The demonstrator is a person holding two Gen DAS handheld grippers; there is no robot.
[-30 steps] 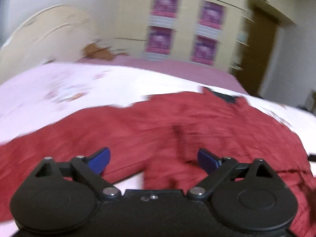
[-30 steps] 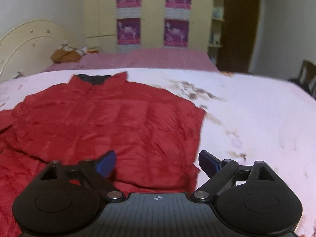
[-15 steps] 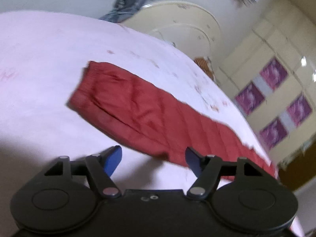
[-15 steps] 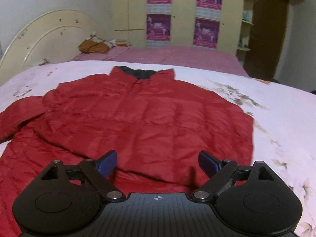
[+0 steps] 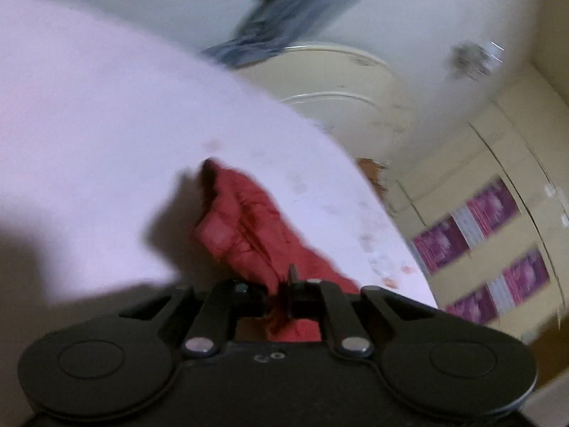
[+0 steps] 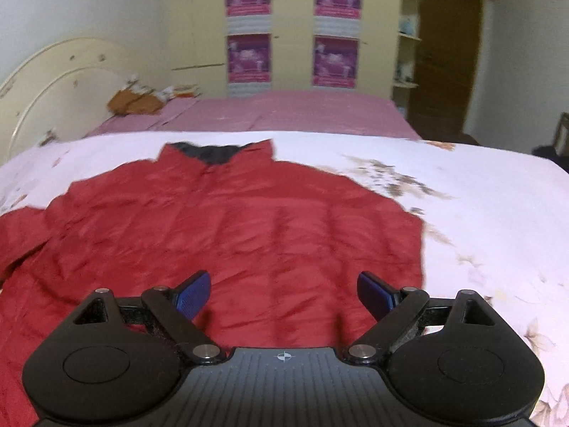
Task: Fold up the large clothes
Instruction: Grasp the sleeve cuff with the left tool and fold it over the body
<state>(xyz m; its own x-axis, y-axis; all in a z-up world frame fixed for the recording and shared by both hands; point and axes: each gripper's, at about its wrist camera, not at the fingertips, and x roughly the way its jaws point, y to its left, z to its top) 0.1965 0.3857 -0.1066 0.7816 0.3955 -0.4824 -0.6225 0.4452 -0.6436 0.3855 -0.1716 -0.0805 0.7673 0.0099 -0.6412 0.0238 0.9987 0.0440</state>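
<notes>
A pale floral bedsheet [image 6: 480, 220] spreads under me, and on it my red puffer jacket [image 6: 249, 235] lies flat, front up, dark-lined collar toward the far pink bedding [image 6: 302, 114]. One sleeve [image 5: 245, 220] stretches off sideways across the sheet. My left gripper [image 5: 277, 291] has just been closing its jaws and now pinches that sleeve's red fabric tight. My right gripper [image 6: 282, 297] hovers over the jacket's lower hem, blue pads [image 6: 193, 293] spread wide, holding nothing.
</notes>
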